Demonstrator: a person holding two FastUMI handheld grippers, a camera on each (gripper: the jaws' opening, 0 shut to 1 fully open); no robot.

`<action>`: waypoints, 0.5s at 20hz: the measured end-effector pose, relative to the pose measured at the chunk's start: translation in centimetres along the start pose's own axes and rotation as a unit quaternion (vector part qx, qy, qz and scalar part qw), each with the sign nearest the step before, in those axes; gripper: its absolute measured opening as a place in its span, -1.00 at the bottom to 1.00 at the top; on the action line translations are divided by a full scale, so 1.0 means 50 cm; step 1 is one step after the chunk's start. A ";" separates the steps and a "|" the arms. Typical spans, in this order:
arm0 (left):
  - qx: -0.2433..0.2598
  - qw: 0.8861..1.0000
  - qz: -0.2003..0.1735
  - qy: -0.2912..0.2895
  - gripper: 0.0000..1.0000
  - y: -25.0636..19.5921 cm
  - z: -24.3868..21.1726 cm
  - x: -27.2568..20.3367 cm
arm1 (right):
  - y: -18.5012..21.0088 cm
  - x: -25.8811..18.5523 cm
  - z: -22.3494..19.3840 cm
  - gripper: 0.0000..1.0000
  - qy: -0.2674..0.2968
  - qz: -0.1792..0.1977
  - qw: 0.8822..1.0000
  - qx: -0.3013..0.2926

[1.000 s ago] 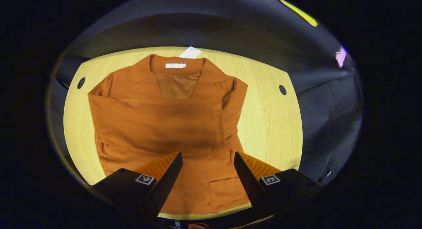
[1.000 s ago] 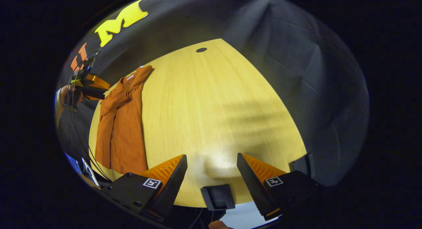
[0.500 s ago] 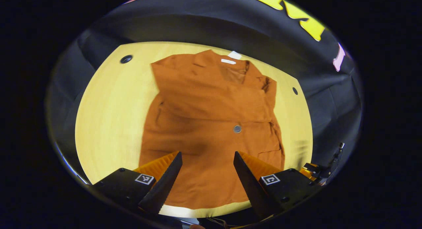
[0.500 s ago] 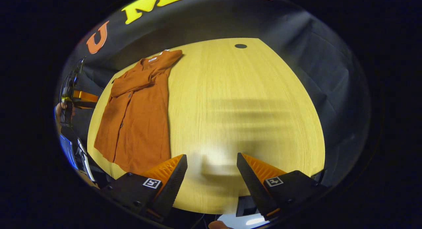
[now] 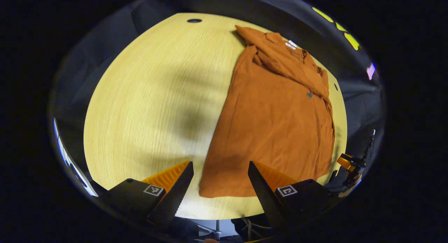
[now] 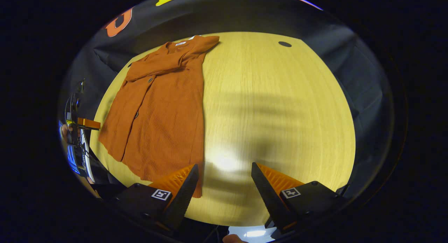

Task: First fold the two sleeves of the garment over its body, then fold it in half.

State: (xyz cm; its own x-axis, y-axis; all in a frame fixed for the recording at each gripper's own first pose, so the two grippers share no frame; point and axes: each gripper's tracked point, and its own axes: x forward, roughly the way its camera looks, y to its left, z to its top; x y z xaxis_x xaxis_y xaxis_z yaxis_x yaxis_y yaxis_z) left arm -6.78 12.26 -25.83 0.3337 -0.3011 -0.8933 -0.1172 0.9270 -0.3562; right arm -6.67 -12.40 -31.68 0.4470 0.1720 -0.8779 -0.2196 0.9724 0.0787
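Garment: a rust-orange ribbed knit cardigan (image 5: 280, 124) lies flat on the pale wooden table (image 5: 150, 106), collar at the far edge, hem near. Both sleeves appear already folded across its body; the fold in half is judged outstanding. The left gripper (image 5: 220, 187) and right gripper (image 6: 224, 187) hover above the near hem, fingers spread wide, empty.

The garment (image 5: 276, 120) lies flat on the bench (image 5: 147, 96), right of frame in the left gripper view, left of frame in the right gripper view.
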 end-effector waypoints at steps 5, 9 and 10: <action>-0.034 0.996 -0.078 0.025 0.91 -0.012 0.001 -0.025 | 0.012 0.018 -0.041 0.96 0.056 0.039 0.998 0.012; -0.061 0.980 -0.178 0.067 0.84 -0.058 0.011 -0.064 | 0.018 0.015 -0.035 0.89 0.081 0.096 0.989 0.078; -0.066 0.976 -0.194 0.071 0.83 -0.066 0.017 -0.072 | 0.024 0.015 -0.036 0.95 0.095 0.116 0.984 0.094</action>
State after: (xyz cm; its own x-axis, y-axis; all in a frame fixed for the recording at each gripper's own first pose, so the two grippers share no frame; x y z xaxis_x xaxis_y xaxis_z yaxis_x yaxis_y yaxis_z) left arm -6.77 10.48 -21.22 0.2457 -0.6600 -0.7100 -0.1299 0.7034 -0.6989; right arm -8.16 -11.39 -33.07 0.2294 0.3775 -0.8972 -0.1247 0.9255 0.3575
